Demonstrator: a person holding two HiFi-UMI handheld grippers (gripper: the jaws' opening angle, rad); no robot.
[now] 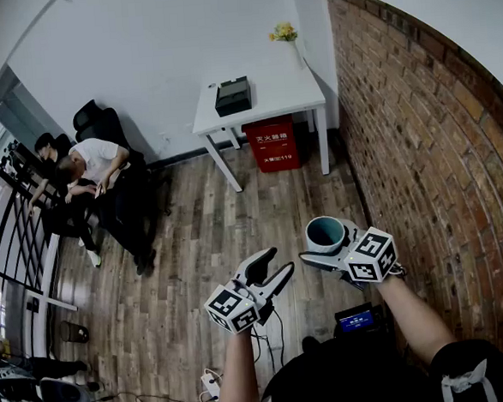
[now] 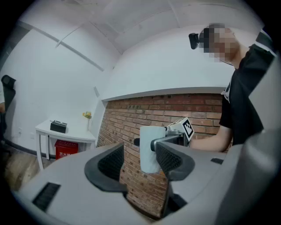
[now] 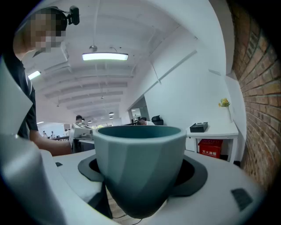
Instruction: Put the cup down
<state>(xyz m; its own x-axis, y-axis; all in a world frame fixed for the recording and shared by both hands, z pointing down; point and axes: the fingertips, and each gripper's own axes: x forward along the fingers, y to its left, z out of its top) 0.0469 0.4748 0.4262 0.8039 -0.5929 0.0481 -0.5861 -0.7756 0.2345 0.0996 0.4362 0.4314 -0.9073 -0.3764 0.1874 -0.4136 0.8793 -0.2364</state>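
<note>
A teal cup (image 1: 325,233) hangs upright in the air above the wooden floor, with my right gripper (image 1: 325,249) shut on it. In the right gripper view the cup (image 3: 139,163) fills the space between both pads of the right gripper (image 3: 140,173). My left gripper (image 1: 268,279) stands open and empty a little to the left of the cup and lower. In the left gripper view nothing lies between the jaws of the left gripper (image 2: 138,161). Beyond them, in that same view, the cup (image 2: 148,149) shows pale, held by the right gripper.
A white table (image 1: 272,102) stands at the far wall with a black box (image 1: 232,95) and a vase of yellow flowers (image 1: 285,35); a red box (image 1: 271,143) sits under it. A brick wall (image 1: 428,140) runs along the right. People sit at the left (image 1: 90,168).
</note>
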